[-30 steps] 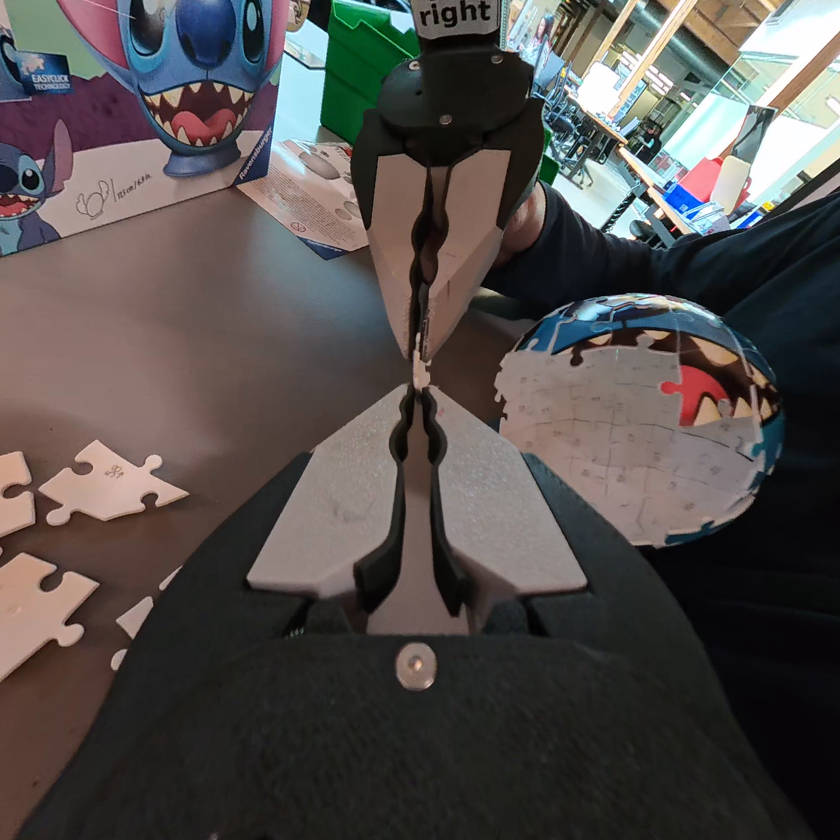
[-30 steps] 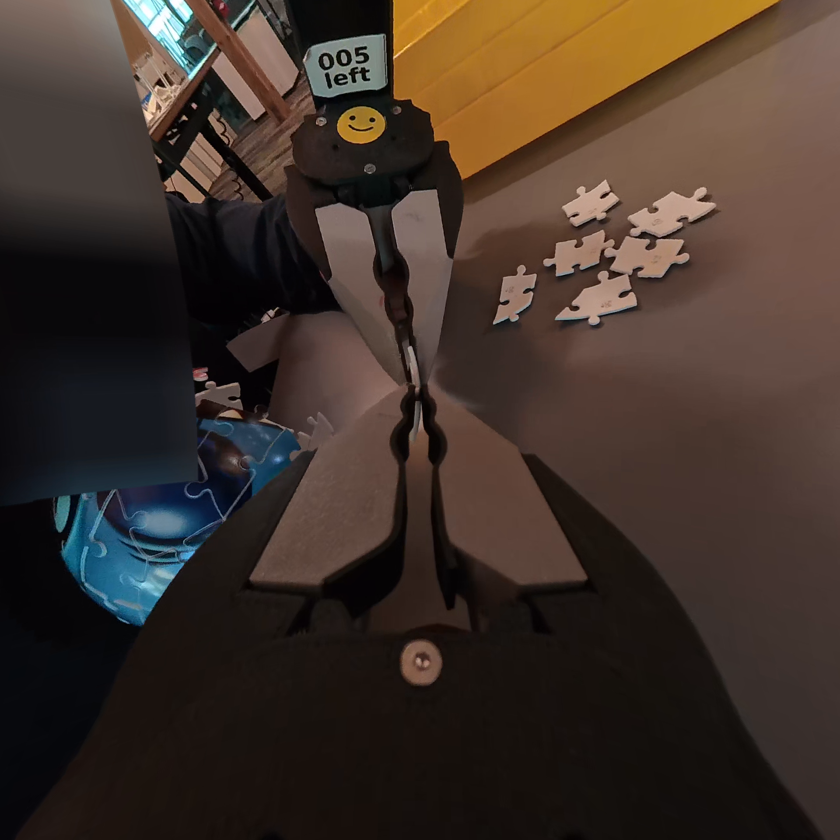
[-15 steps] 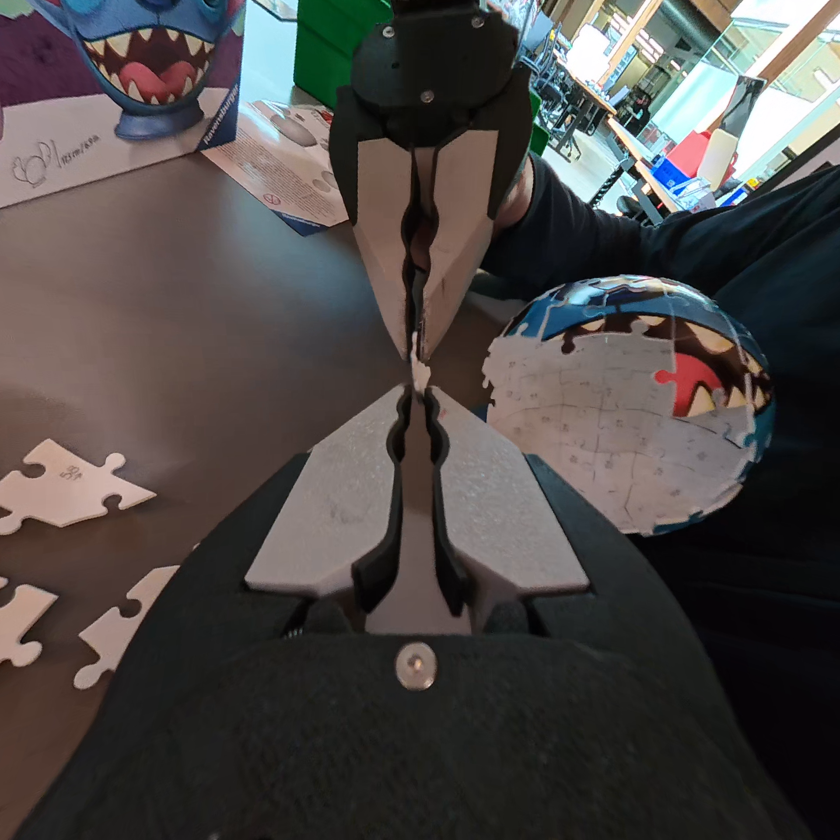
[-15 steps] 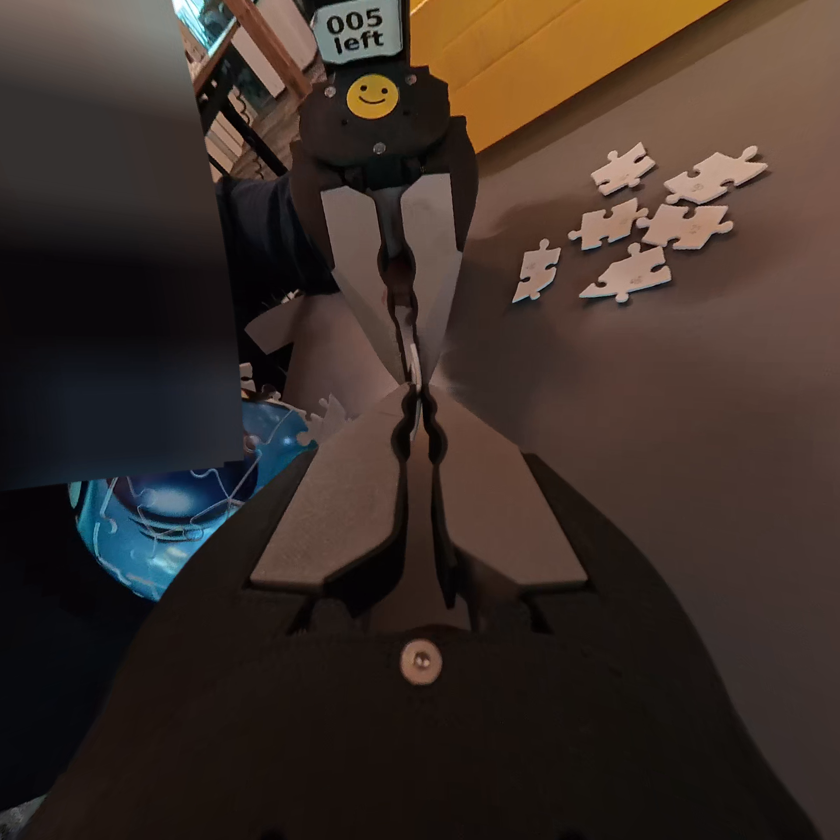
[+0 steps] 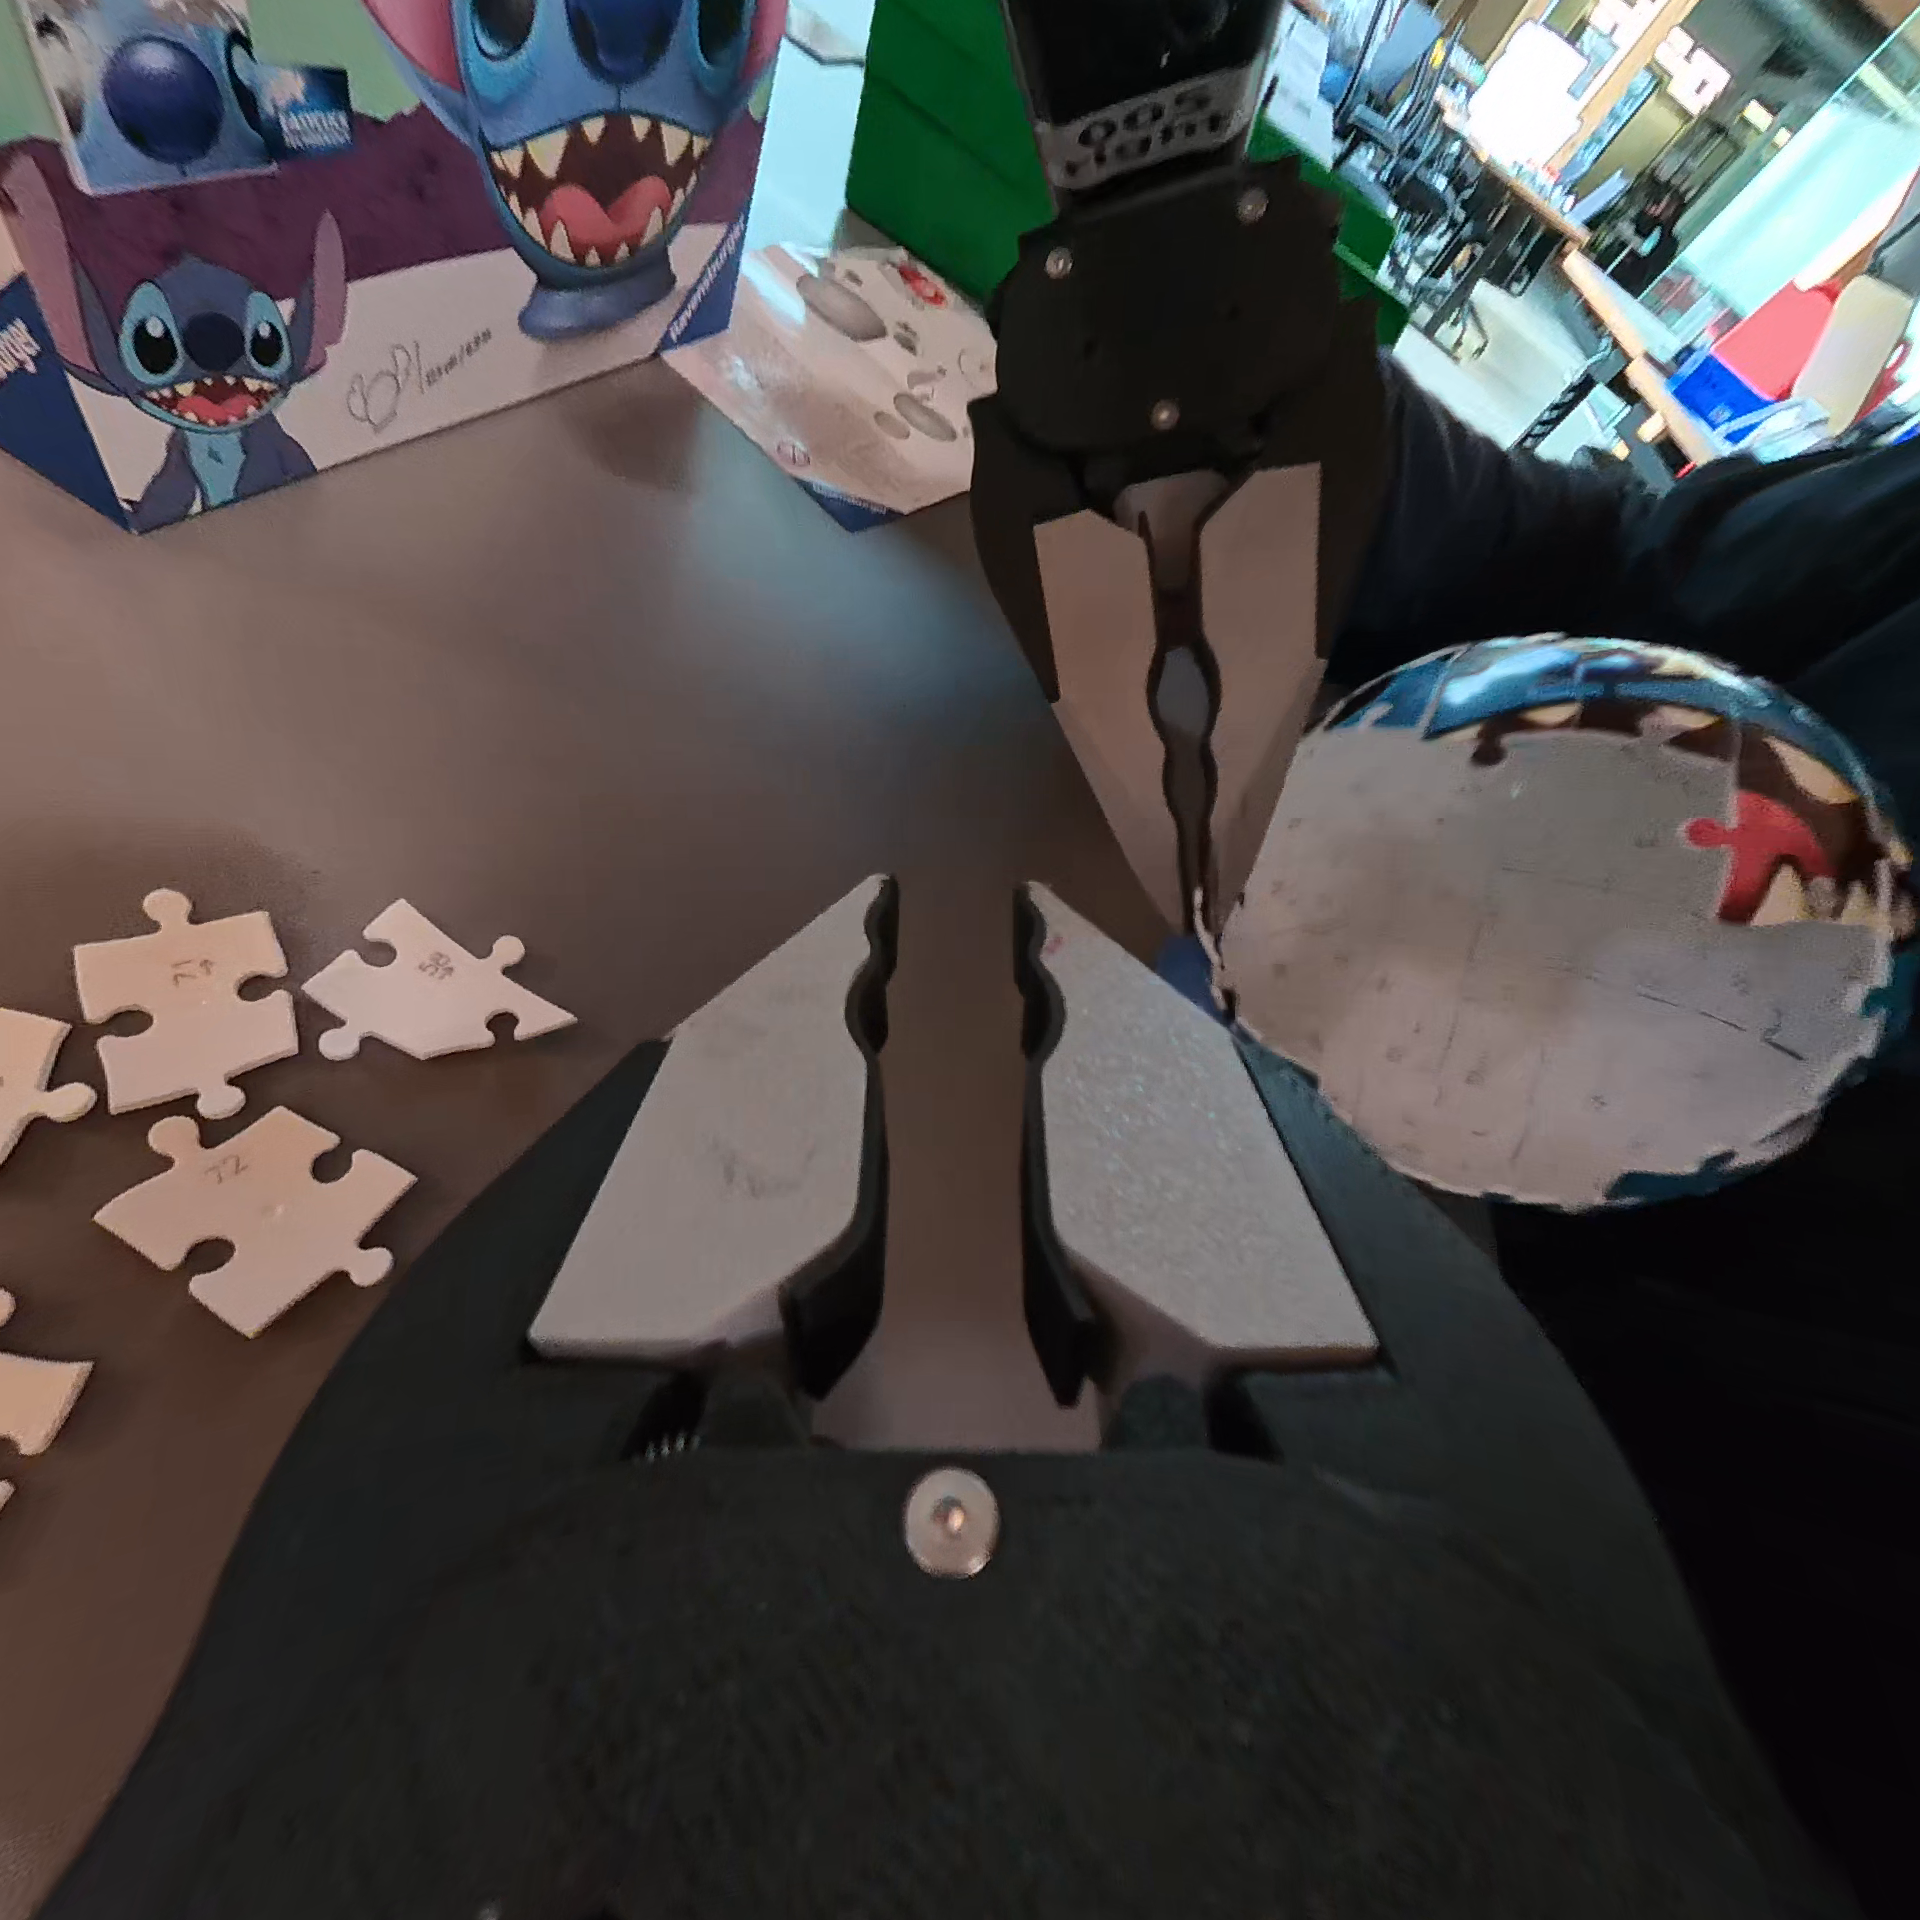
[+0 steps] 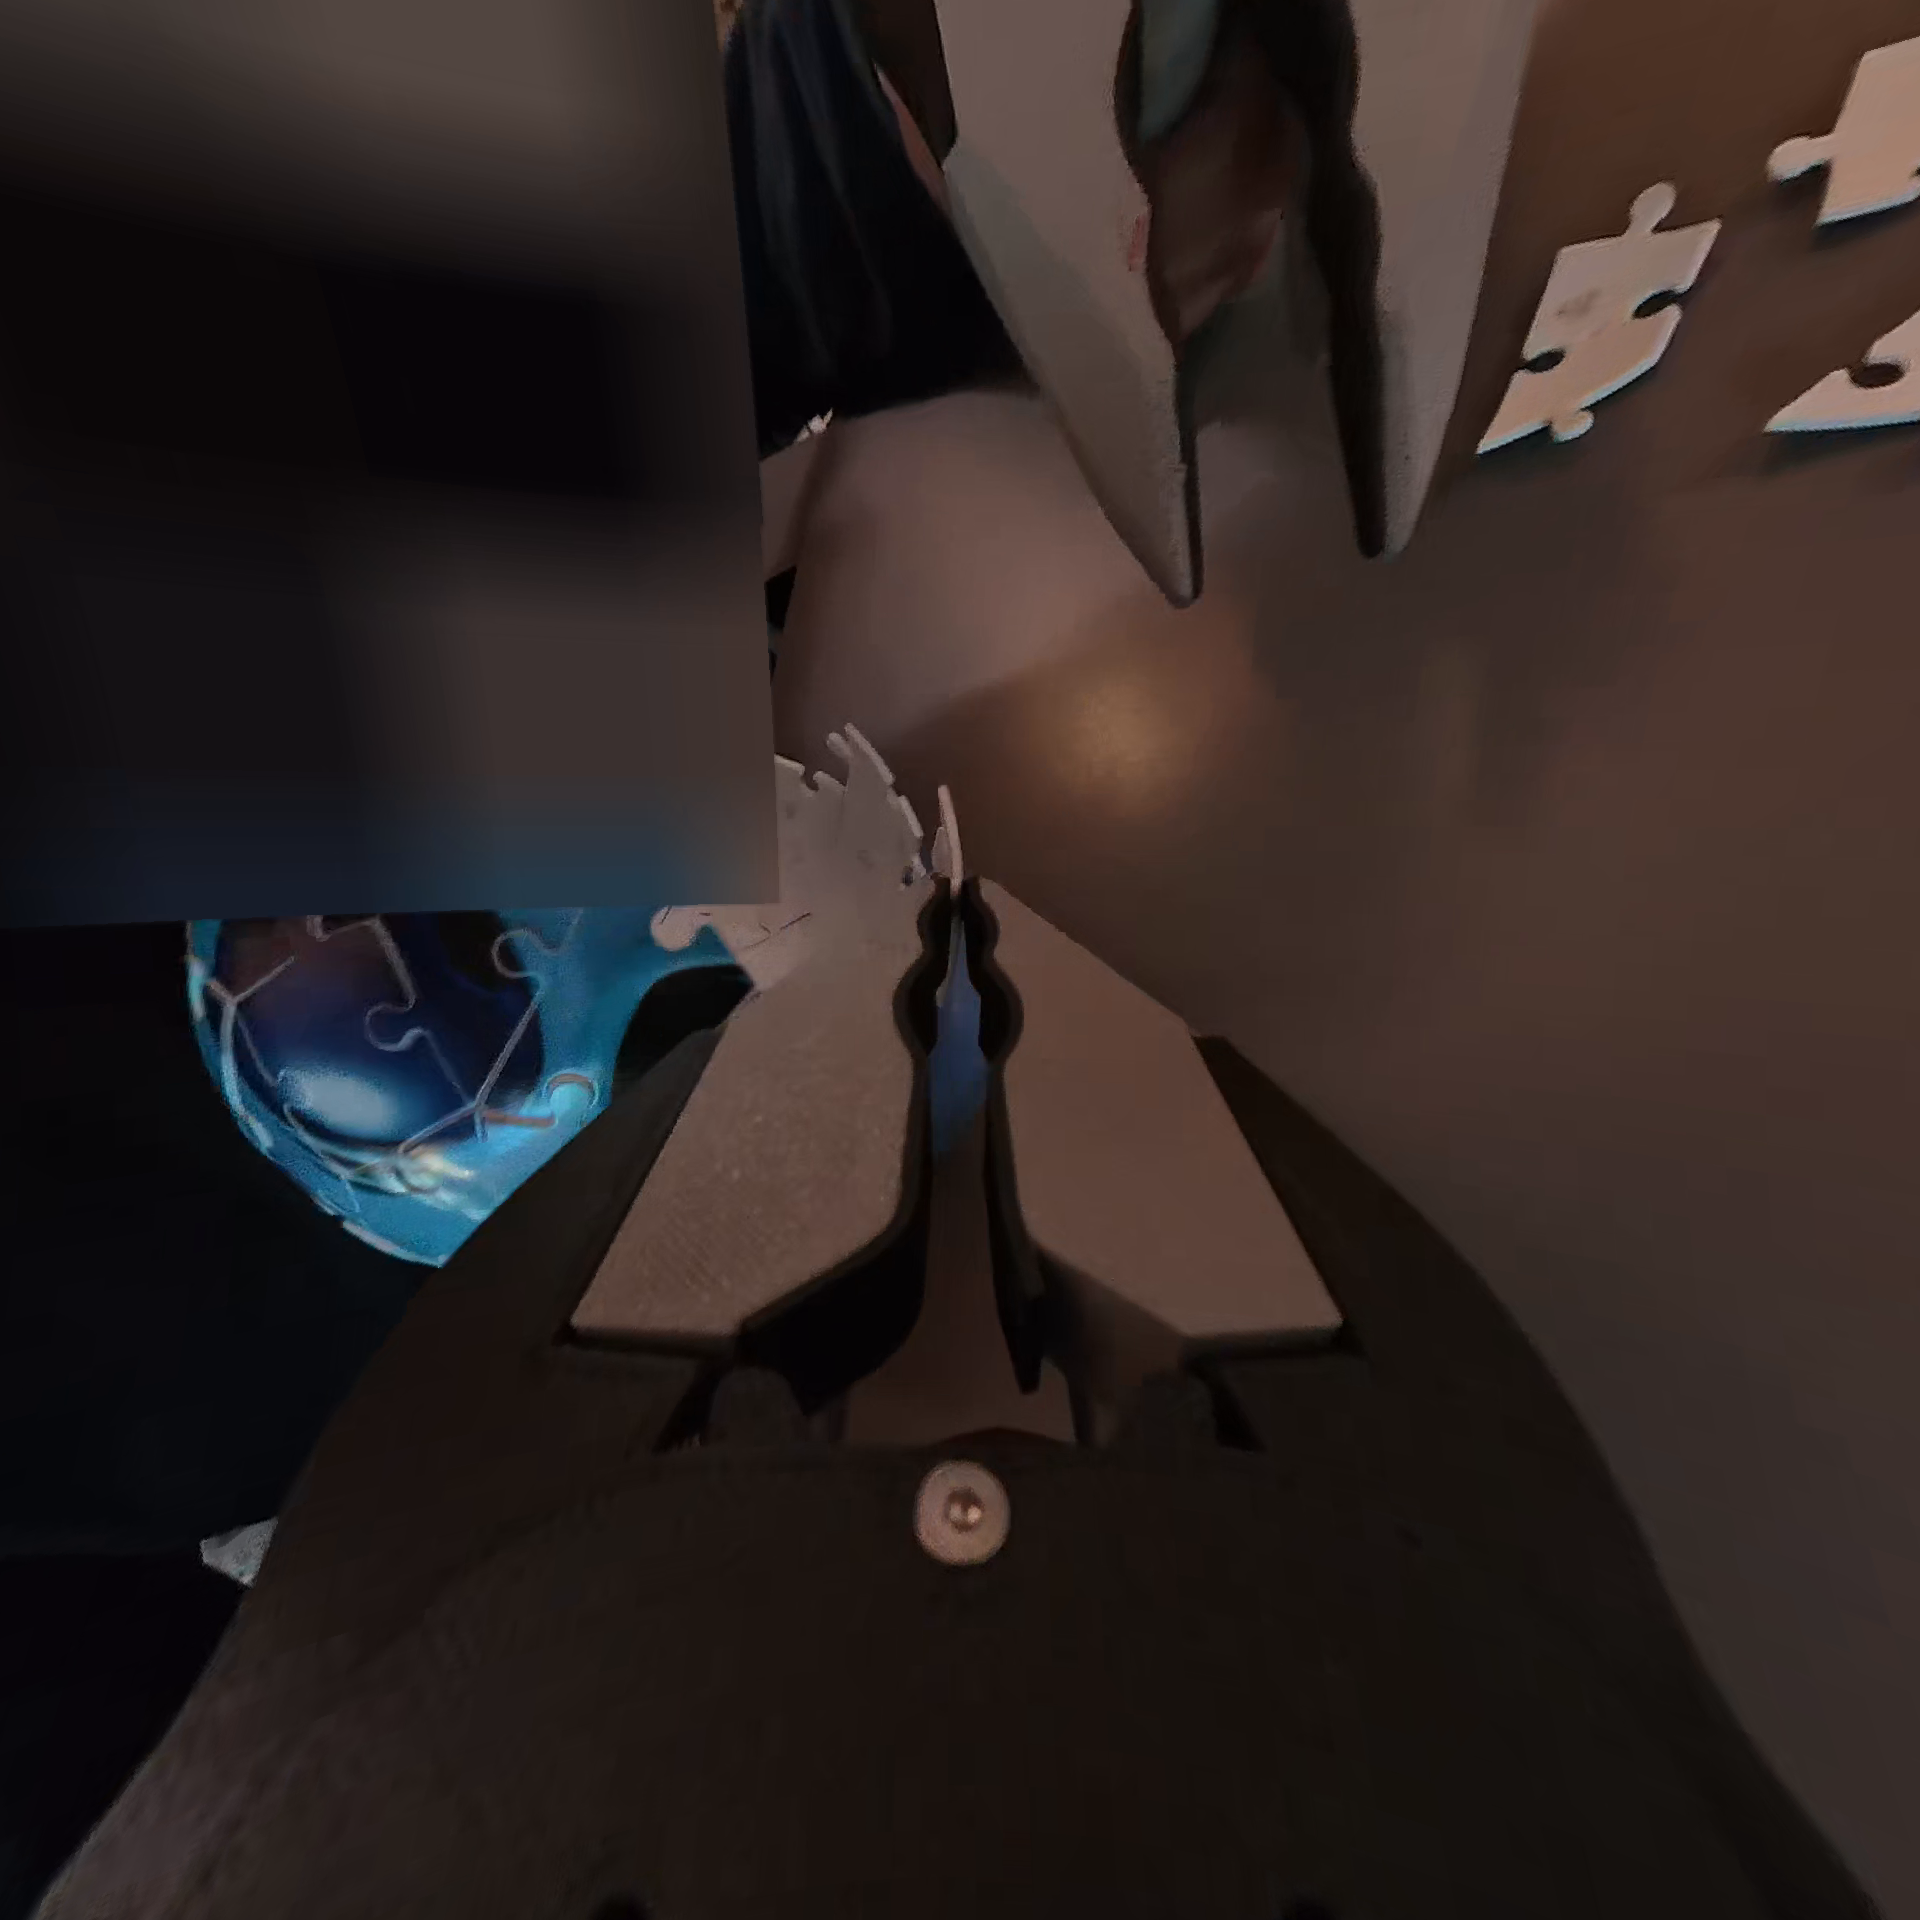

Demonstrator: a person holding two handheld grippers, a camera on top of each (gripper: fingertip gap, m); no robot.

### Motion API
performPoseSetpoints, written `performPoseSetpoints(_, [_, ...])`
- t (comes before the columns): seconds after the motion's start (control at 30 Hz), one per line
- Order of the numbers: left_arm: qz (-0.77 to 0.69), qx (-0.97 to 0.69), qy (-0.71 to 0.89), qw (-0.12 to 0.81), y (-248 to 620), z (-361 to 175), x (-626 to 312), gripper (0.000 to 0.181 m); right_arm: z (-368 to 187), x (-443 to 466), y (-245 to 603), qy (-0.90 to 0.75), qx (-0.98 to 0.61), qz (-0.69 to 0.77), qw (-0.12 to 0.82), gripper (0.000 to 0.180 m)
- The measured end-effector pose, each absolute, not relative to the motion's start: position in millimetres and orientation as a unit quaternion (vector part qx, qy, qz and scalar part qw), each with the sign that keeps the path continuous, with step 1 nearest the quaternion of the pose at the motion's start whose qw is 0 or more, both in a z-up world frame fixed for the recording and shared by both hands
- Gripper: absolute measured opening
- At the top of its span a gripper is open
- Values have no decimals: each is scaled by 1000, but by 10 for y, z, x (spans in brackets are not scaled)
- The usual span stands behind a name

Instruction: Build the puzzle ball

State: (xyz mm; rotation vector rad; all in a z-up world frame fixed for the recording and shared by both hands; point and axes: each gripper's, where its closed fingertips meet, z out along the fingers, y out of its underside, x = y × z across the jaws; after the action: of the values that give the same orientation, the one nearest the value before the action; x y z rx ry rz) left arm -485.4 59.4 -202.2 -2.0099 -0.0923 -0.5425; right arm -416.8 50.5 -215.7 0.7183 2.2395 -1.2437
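Note:
The half-built puzzle ball [image 5: 1538,935] hangs past the table's near edge against dark clothing, with its white inside and open rim facing me; its blue outside shows in the right wrist view [image 6: 395,1070]. My right gripper [image 6: 951,894] is shut on a thin puzzle piece [image 6: 948,831], held edge-on right at the ball's jagged rim. It also shows in the left wrist view [image 5: 1195,904], tips down beside the ball. My left gripper [image 5: 954,899] is open and empty, just left of the ball; the right wrist view shows it [image 6: 1278,561] above.
Several loose white pieces [image 5: 255,1216] lie face down on the brown table [image 5: 520,727] at the left, and show in the right wrist view [image 6: 1600,312]. The puzzle's box [image 5: 312,260], a leaflet [image 5: 862,395] and a green bin [image 5: 935,135] stand at the back. Spacing between my two grippers at the tips: around 7 cm.
Both grippers were shut on the piece, tip to tip. My left gripper has opened and let go. My right gripper has carried the piece over to the ball's rim.

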Motion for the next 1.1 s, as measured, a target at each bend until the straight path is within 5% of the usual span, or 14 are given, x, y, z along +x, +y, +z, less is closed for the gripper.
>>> performPoseSetpoints(0.8, [-269,-842,-6,467,535,-2115,-4583,17,-2071,-4180,502,836,208,-418,288,0])
performPoseSetpoints(1.1, [-296,-820,-9,489,546,-1929,-4517,21,-1883,-4414,541,816,242,-482,211,0])
